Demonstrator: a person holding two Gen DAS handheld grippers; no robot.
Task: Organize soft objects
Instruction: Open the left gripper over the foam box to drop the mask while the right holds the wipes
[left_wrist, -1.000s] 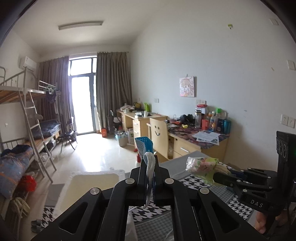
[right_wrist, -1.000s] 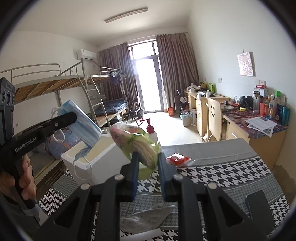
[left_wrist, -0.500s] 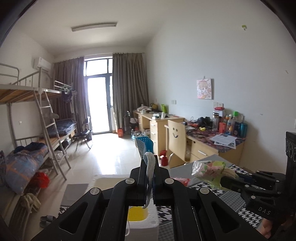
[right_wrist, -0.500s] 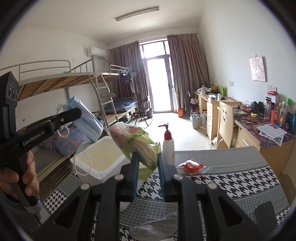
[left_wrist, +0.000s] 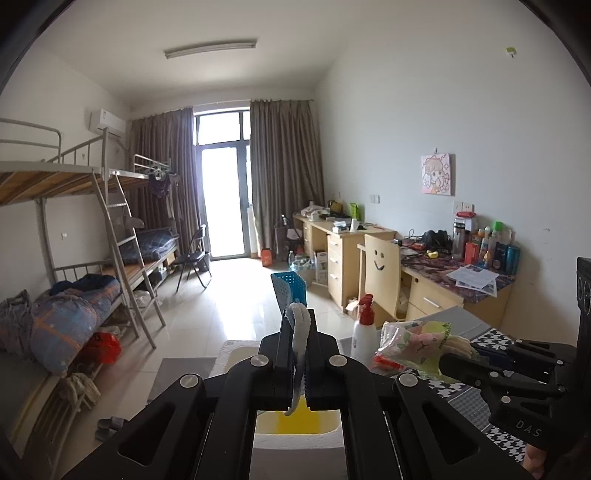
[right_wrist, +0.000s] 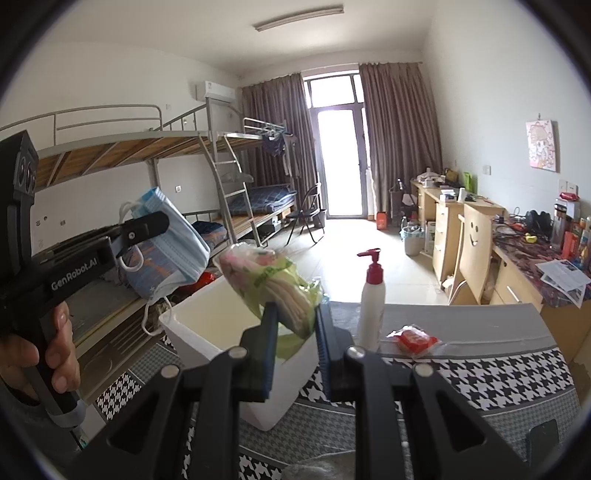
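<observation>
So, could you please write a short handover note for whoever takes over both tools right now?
Left tool: shut on the blue face mask, held in the air above and left of the white foam box.
Right tool: shut on the green-wrapped soft packet, above the box's near corner.
On the houndstooth table: pump bottle, small red packet.
Done: both soft items picked up.
Left: probably lower both into the box and release.

Light: soft daylight from the balcony door (left_wrist: 224, 201) at frame centre, blown out to white; ceiling lamp (left_wrist: 210, 48) looks unlit
Glare: pale sheen on the floor (left_wrist: 229, 295) below it
Distortion: fisheye bends walls; black vignette in corners
Focus: room sharp; near gripper bodies dark, slightly soft
</observation>
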